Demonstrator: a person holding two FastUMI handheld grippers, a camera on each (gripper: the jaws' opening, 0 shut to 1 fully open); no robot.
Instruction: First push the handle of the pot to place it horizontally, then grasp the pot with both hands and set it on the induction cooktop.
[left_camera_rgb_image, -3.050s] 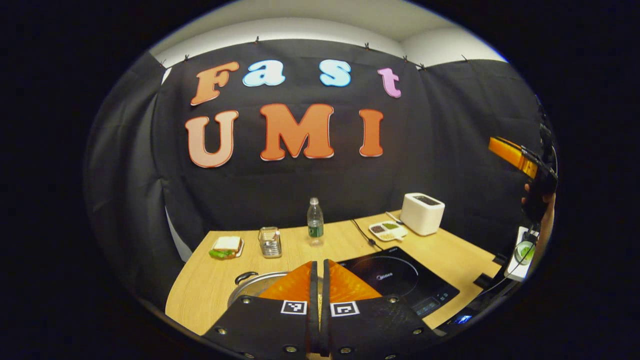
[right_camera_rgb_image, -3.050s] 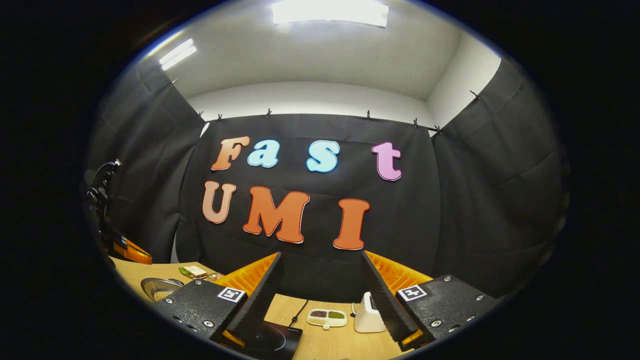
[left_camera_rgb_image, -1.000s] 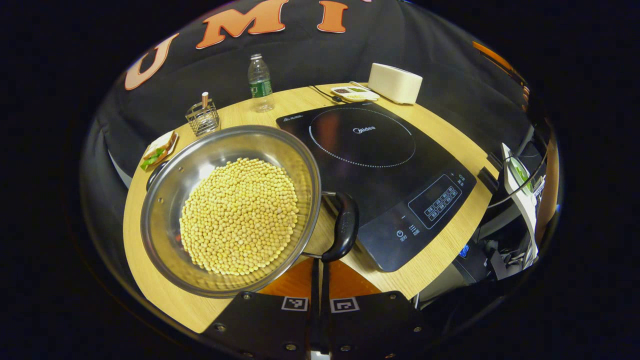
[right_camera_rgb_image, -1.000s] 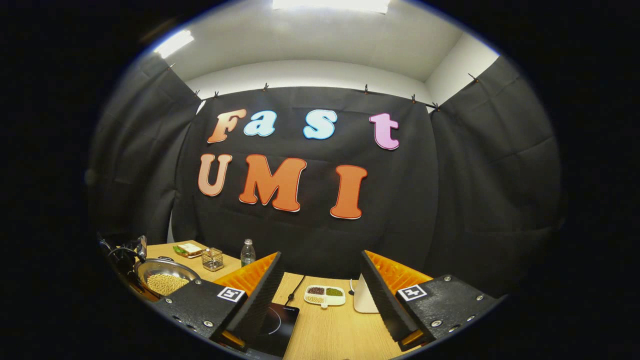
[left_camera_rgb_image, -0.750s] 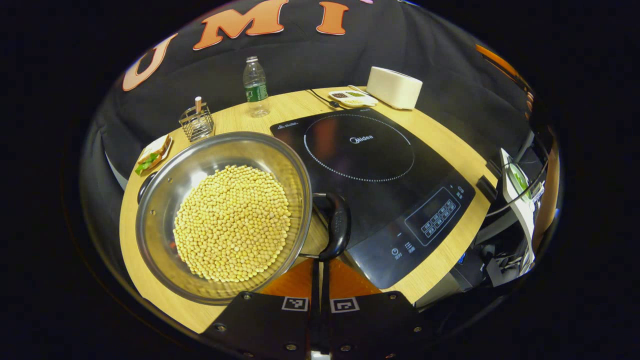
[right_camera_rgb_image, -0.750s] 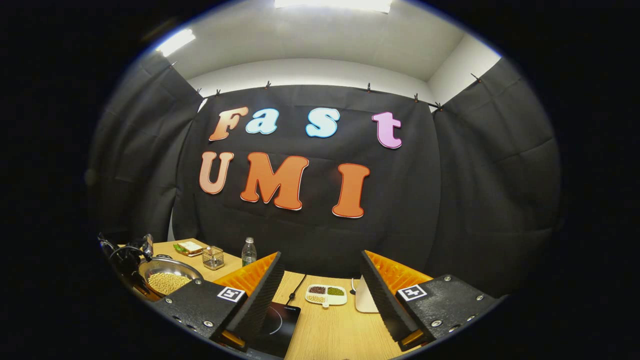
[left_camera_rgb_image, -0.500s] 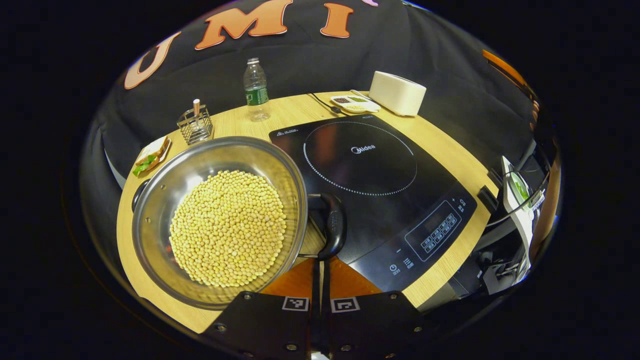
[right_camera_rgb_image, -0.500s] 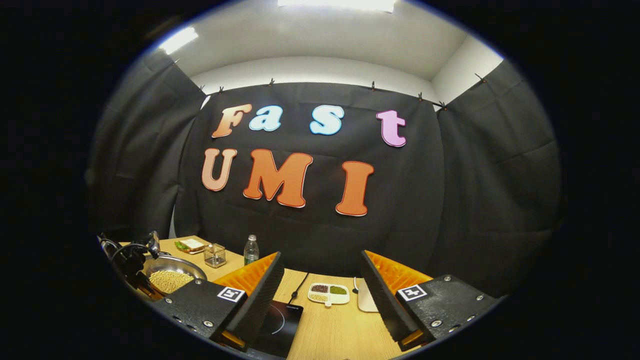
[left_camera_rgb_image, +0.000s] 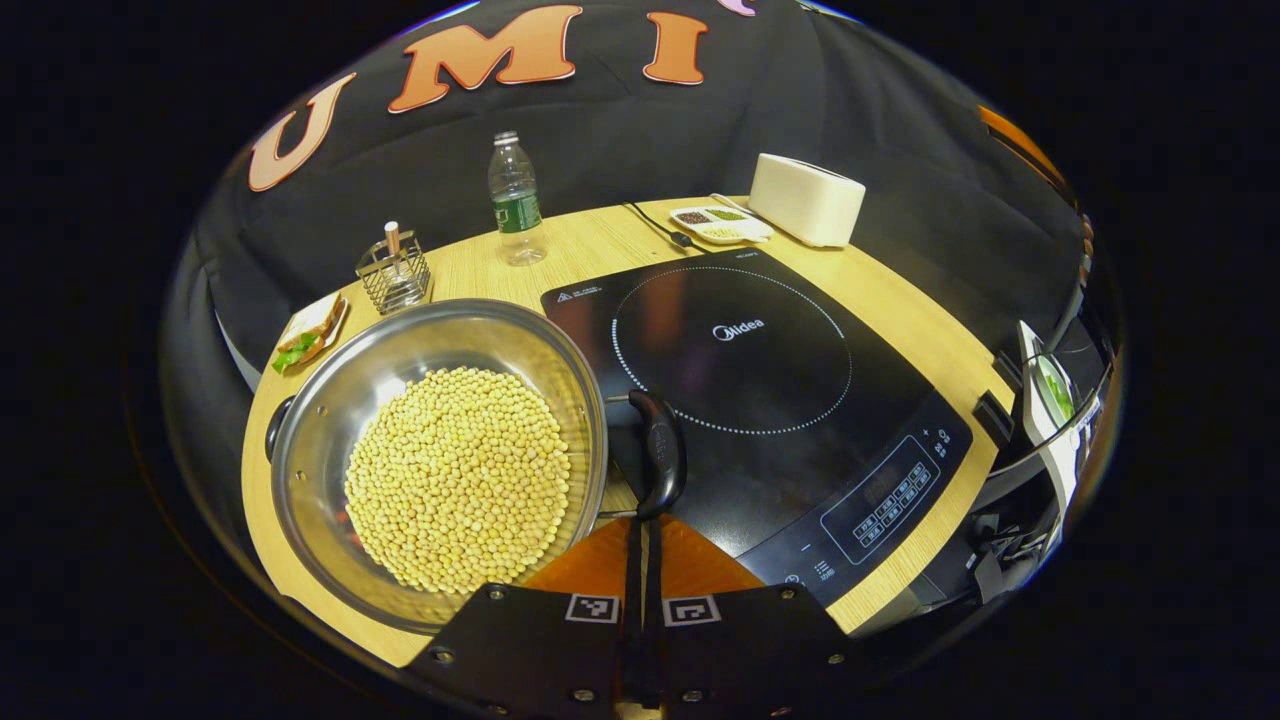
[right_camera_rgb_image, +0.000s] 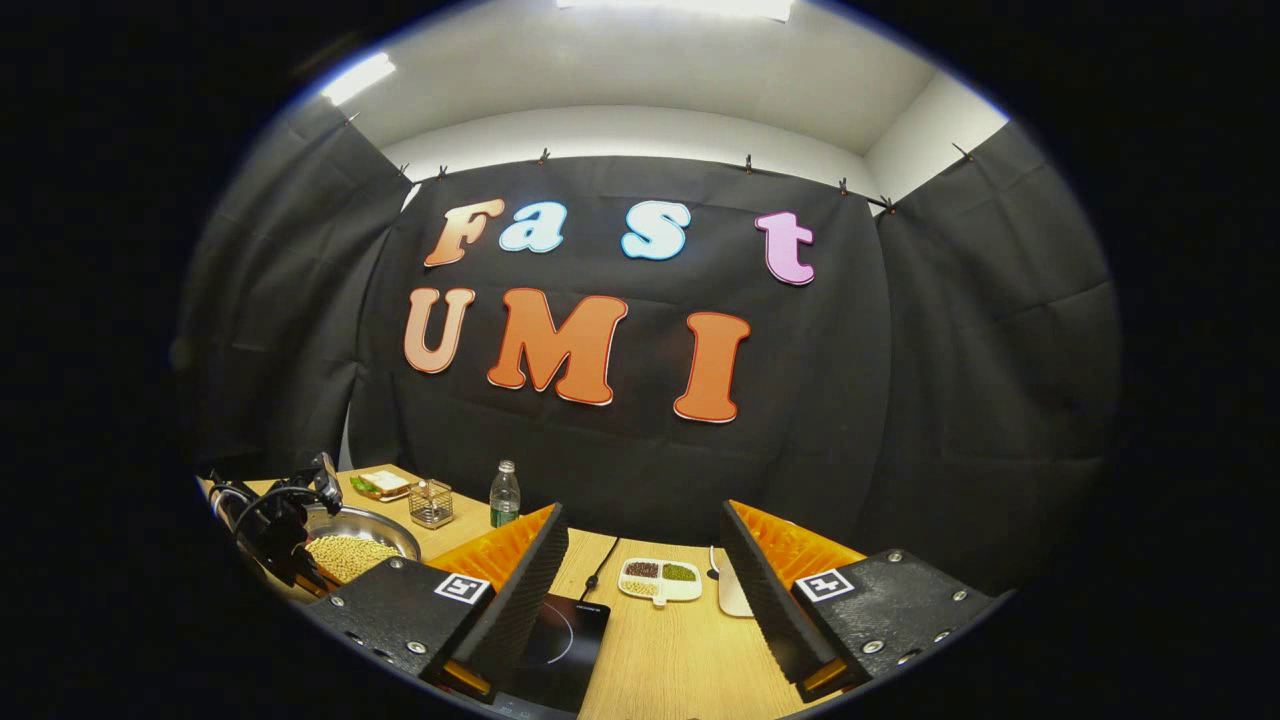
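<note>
We see a silver pot (left_camera_rgb_image: 330, 400) of yellow beans (left_camera_rgb_image: 455, 475) with a black handle (left_camera_rgb_image: 662, 455), a black cooktop (left_camera_rgb_image: 760, 380) ringed with white dots, a light wood-grain table (left_camera_rgb_image: 900, 310), and a white toaster (left_camera_rgb_image: 805, 198).

Pot (left_camera_rgb_image: 330, 420): wide, shallow, polished steel, heaped with pale yellow beans (left_camera_rgb_image: 458, 475). Stands upright on the wooden table, just left of the cooktop. Black loop handle (left_camera_rgb_image: 660, 455) on its right side reaches over the cooktop's edge.

Induction cooktop (left_camera_rgb_image: 800, 400): flat black glass slab, dotted ring marked, control panel at near right corner.
</note>
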